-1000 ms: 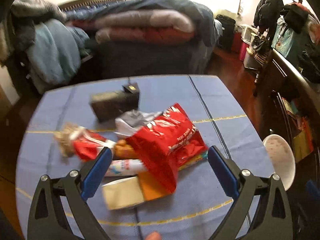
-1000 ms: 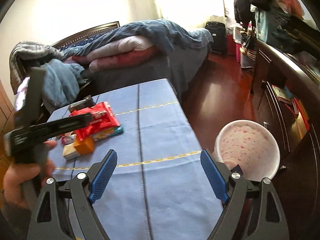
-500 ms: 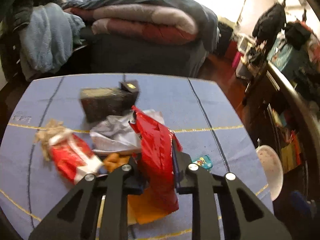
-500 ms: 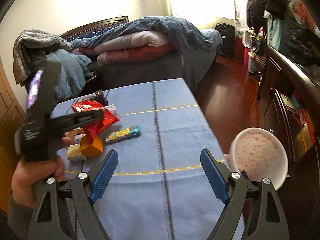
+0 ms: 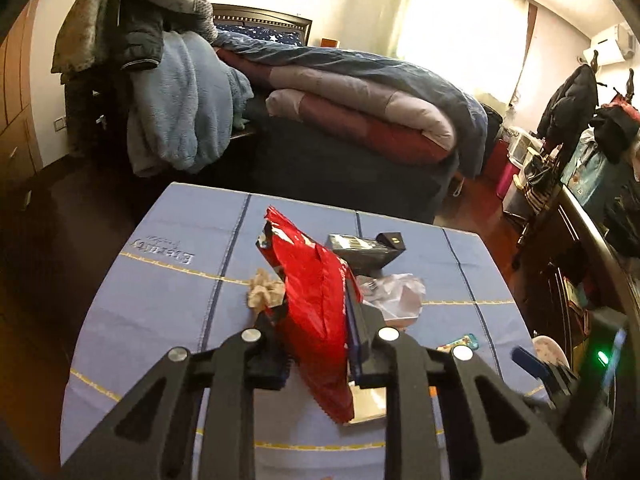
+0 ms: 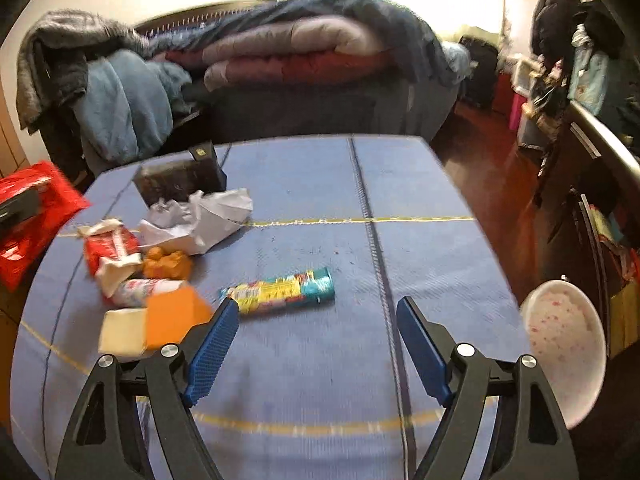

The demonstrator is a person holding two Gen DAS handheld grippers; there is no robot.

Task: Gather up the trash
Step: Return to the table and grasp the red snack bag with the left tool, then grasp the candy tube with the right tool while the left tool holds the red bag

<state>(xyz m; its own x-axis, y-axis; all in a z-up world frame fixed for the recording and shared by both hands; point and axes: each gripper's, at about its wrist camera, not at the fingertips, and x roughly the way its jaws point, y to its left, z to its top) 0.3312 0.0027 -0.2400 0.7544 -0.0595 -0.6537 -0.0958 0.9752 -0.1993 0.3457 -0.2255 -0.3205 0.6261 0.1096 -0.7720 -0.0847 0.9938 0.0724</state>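
While spread wide over the blue bench (image 6: pixel 420 184), hovers low and empty: right gripper (image 6: pixel 318 344), fingers (image 6: pixel 212 344) apart. Just ahead of those fingers and slightly left of centre, touching nothing else: candy tube (image 6: pixel 280 290), long axis running left to right across the line of approach, so already square to a straddling grasp. Off the bench edge to the right and lower: white bin (image 6: pixel 560 344), likely the drop point. Further left, clear of the bench in the right view: left gripper (image 5: pixel 316 344), clamped hard on a red snack bag (image 5: pixel 316 300). Nearer arm for the tube, by this judgement: right.
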